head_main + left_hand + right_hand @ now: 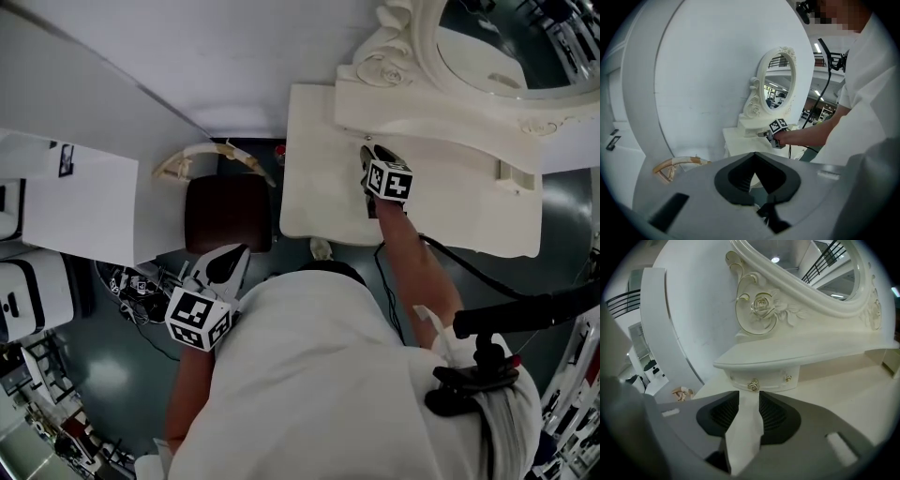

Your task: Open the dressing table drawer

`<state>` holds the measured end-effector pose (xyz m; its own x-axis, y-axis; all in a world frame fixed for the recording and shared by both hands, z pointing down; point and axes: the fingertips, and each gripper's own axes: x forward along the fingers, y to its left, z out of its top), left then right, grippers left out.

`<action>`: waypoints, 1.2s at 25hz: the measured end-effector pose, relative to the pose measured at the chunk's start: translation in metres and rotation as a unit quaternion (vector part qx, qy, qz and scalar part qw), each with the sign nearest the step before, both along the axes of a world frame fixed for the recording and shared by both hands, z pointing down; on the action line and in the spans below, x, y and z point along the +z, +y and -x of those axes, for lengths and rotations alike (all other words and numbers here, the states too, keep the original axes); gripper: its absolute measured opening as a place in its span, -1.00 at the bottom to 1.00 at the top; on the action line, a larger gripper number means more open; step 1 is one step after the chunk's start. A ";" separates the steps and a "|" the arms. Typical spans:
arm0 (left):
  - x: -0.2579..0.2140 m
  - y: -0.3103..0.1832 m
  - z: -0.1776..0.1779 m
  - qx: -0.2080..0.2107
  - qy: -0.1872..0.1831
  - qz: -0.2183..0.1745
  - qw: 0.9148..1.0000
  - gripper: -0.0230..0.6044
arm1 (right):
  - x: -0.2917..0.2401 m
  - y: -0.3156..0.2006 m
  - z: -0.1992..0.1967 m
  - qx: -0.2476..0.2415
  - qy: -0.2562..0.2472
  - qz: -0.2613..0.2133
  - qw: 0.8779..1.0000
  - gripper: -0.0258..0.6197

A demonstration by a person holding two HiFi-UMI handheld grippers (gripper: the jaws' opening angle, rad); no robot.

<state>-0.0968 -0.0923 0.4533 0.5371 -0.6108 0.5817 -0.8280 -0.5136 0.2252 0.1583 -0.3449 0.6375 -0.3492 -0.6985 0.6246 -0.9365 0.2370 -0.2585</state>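
The white dressing table (314,192) stands at the upper right, under an ornate oval mirror (487,52). Beneath the mirror's shelf sits a small drawer (765,377) with a gold knob (753,385). My right gripper (368,152) reaches over the tabletop toward that drawer. In the right gripper view its jaws (750,397) stand open, with the knob just ahead of the gap and nothing between the pads. My left gripper (225,264) hangs beside the person's body, away from the table. Its jaws (754,153) meet at the tips and hold nothing.
A brown padded stool (228,214) with a curved wooden back (202,159) stands left of the table. A second gold knob (788,378) sits further right on the drawer front. A black cable (469,267) trails from the right arm. White wall panels rise at the left.
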 end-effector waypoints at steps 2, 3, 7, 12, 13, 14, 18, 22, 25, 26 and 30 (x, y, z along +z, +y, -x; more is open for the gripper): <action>0.000 -0.004 0.000 -0.008 -0.003 0.003 1.000 -0.92 | 0.003 -0.008 -0.001 -0.001 -0.002 0.003 1.000 -0.49; 0.000 -0.006 0.000 -0.011 -0.003 0.004 1.000 -0.92 | 0.005 -0.012 -0.001 -0.002 -0.003 0.005 1.000 -0.48; 0.002 -0.011 -0.001 -0.023 -0.006 0.008 1.000 -0.92 | 0.012 -0.024 0.002 -0.006 -0.008 0.007 1.000 -0.44; 0.004 -0.010 -0.003 -0.033 -0.006 0.012 0.999 -0.92 | 0.013 -0.033 0.003 -0.003 -0.013 0.003 1.000 -0.46; 0.004 -0.010 -0.003 -0.034 -0.007 0.012 0.999 -0.92 | 0.013 -0.034 0.003 -0.003 -0.014 0.003 1.000 -0.49; 0.004 -0.009 -0.003 -0.035 -0.007 0.012 0.999 -0.92 | 0.014 -0.035 0.003 -0.002 -0.013 0.002 1.000 -0.52; 0.004 -0.009 -0.002 -0.039 -0.008 0.014 0.999 -0.92 | 0.014 -0.036 0.004 -0.005 -0.008 -0.001 1.000 -0.61; 0.004 -0.009 -0.002 -0.036 -0.011 0.016 0.999 -0.92 | 0.013 -0.036 0.004 -0.004 -0.008 -0.002 1.000 -0.61; 0.004 -0.009 -0.002 -0.035 -0.011 0.015 0.999 -0.92 | 0.014 -0.036 0.003 -0.005 -0.008 -0.003 1.000 -0.62; 0.004 -0.009 -0.002 -0.034 -0.010 0.015 0.999 -0.92 | 0.014 -0.035 0.003 -0.005 -0.008 -0.003 1.000 -0.62; 0.005 -0.011 0.002 -0.032 -0.006 0.016 0.999 -0.92 | 0.015 -0.034 0.003 -0.003 -0.005 -0.001 1.000 -0.62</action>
<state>-0.0989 -0.1029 0.4579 0.4899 -0.6251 0.6077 -0.8619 -0.4519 0.2301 0.1548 -0.3789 0.6522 -0.3600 -0.6976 0.6195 -0.9322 0.2431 -0.2681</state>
